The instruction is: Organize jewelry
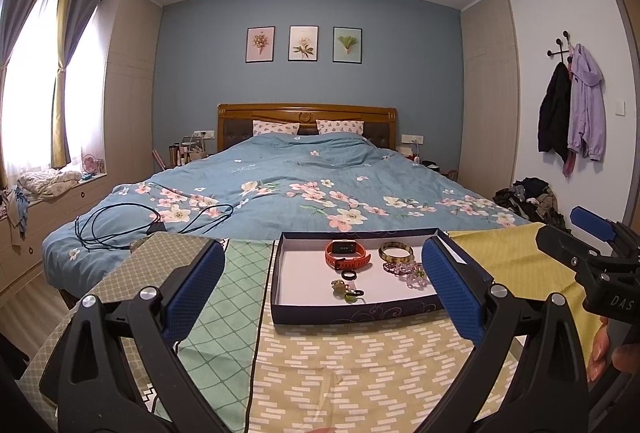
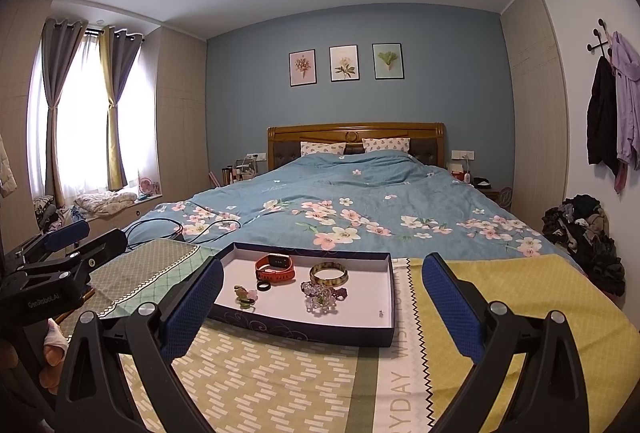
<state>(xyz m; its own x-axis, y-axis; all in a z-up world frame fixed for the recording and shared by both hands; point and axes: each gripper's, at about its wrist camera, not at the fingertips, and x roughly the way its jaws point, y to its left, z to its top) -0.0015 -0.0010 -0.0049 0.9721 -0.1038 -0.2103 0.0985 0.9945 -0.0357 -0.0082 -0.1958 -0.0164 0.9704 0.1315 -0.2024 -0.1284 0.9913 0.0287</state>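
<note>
Both grippers – left (image 1: 322, 283), right (image 2: 322, 289) – wide open (empty), jewelry tray (image 2: 304, 331) ahead, possibly rings inside.

tray (image 2: 390, 297) on tablecloth (image 2: 280, 373) | watch (image 2: 276, 268) in tray, left of bangle (image 2: 329, 273) | bed (image 2: 360, 201) behind

Each gripper, left gripper (image 1: 320, 285) and right gripper (image 2: 322, 293), has black plastic arms with triangular cut-outs, silver round screws at the joints, and blue dimpled pads (image 1: 194, 289). White lettering marks the black bodies at the frame edges.
</note>
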